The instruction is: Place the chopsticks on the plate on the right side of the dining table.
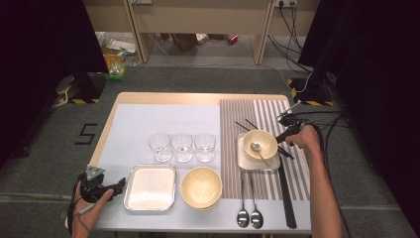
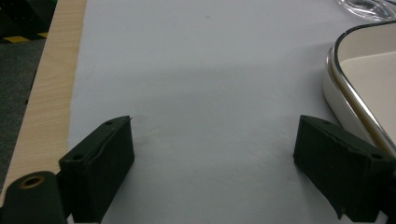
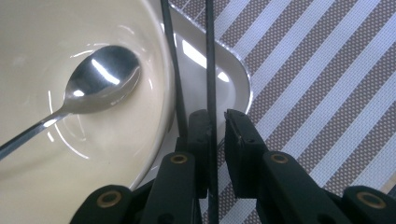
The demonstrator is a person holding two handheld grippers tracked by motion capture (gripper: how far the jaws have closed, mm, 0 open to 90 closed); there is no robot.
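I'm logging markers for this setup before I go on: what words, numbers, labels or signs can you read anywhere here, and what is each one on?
"5": a black figure marked on the grey floor left of the table.
Yellow-and-black hazard stripes, without words, on the two stand bases at the far corners.
The packets on the floor at back left are too blurred to read.

lab/studio | black curtains (image 1: 39,44), hazard-taped stand bases (image 1: 81,91), floor cables (image 1: 292,59)
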